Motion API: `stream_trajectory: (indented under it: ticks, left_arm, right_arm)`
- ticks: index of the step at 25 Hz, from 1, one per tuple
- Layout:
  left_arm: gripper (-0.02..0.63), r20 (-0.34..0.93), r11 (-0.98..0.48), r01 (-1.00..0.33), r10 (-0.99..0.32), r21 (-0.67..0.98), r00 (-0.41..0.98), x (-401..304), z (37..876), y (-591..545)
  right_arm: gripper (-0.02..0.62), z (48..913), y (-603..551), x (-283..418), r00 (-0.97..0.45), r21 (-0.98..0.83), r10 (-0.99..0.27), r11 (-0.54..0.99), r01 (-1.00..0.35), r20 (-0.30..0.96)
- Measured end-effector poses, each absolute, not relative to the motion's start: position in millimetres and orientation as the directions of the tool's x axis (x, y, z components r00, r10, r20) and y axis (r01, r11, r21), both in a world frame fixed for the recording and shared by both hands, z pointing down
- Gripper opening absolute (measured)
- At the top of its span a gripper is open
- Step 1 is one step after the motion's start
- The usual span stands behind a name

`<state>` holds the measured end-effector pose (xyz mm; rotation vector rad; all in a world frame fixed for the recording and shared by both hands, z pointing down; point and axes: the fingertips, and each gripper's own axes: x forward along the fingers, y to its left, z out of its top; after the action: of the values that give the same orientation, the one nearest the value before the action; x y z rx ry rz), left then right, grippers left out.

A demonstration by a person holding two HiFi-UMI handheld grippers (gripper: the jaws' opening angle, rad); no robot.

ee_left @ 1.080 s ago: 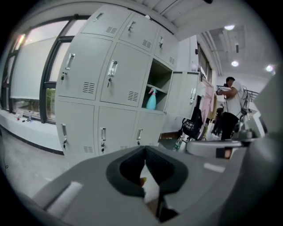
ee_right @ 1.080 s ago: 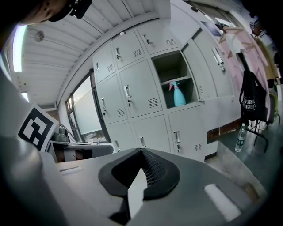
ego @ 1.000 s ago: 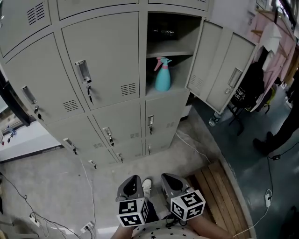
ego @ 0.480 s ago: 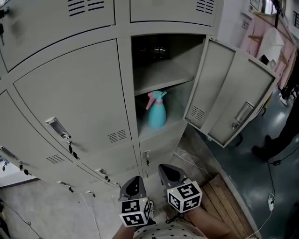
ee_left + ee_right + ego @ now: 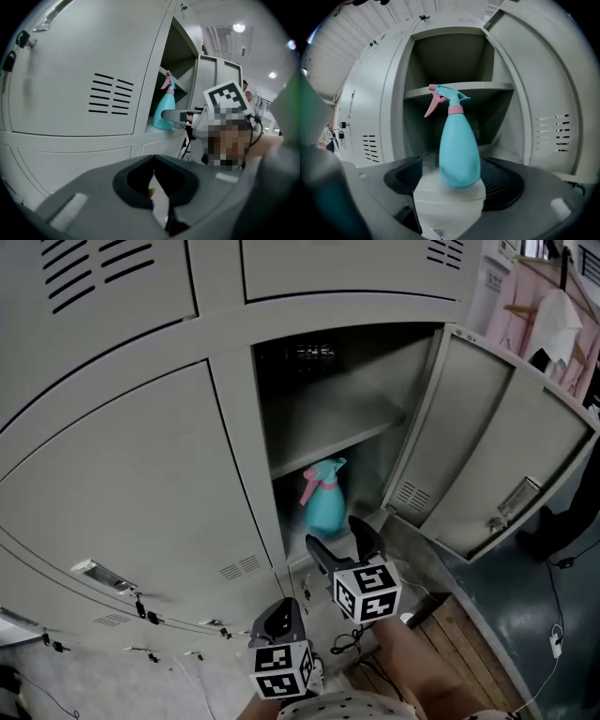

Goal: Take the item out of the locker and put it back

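Right gripper (image 5: 333, 530) jaws just opened, apart, nothing clamped, facing spray bottle (image 5: 323, 501) | Risk: off-centre closing topples it deeper into locker (image 5: 347, 427)

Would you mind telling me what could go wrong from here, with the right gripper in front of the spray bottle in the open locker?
1. The right gripper, whose jaws have just been opening, has the upright spray bottle framed between them but untouched; an off-centre jaw might tip it over.
2. The shelf sits just above the pink trigger, so a straight lift could snag.
3. The open door hangs close on the right and might get bumped.
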<state>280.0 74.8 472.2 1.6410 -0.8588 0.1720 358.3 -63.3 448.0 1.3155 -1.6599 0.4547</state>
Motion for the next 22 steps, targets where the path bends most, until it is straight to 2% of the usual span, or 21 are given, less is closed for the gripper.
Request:
stream_trajectory:
  ticks: [3, 7, 10, 11, 22]
  left_arm:
    - [0.006, 0.541, -0.013, -0.602, -0.424, 0.798, 0.726, 285.8, 479.3, 69.8]
    - [0.006, 0.541, -0.014, -0.598, -0.41, 0.801, 0.734, 290.5, 486.4, 67.4]
    - [0.006, 0.546, -0.009, -0.6, -0.405, 0.8, 0.733, 290.5, 490.8, 67.1]
    - [0.006, 0.549, -0.006, -0.602, -0.404, 0.799, 0.732, 289.8, 492.4, 67.2]
    - [0.006, 0.567, 0.004, -0.619, -0.405, 0.786, 0.717, 284.2, 487.3, 77.7]
  right_arm:
    - [0.427, 462.2, -86.2, 368.7, 0.052, 0.292, -0.561, 0.347, -0.891, 0.826]
    - [0.449, 482.0, -104.0, 373.2, 0.06, 0.291, -0.536, 0.358, -0.887, 0.842]
    - [0.445, 492.1, -107.2, 375.1, 0.075, 0.298, -0.513, 0.368, -0.881, 0.855]
    - [0.425, 492.9, -107.5, 375.8, 0.083, 0.307, -0.514, 0.368, -0.877, 0.854]
    - [0.417, 475.4, -90.8, 371.1, 0.073, 0.312, -0.542, 0.363, -0.878, 0.837]
